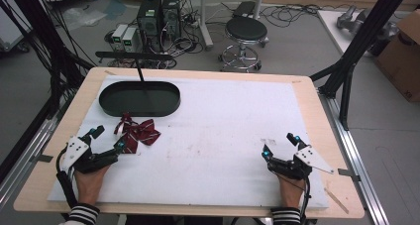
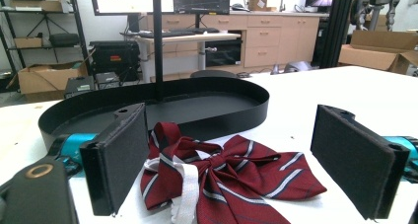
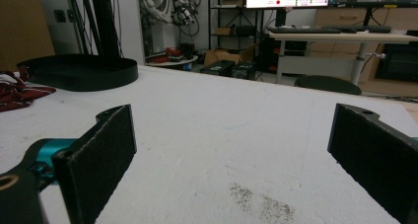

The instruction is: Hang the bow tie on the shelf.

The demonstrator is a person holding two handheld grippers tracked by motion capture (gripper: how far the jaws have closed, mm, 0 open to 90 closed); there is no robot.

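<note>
left gripper (image 1: 105, 139) fingers spread wide, straddling striped bow tie (image 1: 137, 132) on table (image 1: 223, 131), just short of black tray (image 1: 139, 98). likely step: approach before grasp. next: ease forward, pinch knot. right gripper (image 1: 279, 146) fingers released, empty, resting well apart.

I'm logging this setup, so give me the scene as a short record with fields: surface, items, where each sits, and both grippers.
surface: white mat on a wooden table
tray: black, oval, far left of the mat, with a black post rising from it
bow tie: dark red with stripes, on the mat just in front of the tray
left gripper: open, jaws either side of the bow tie, not closed on it
right gripper: open, over bare mat, near right
</note>
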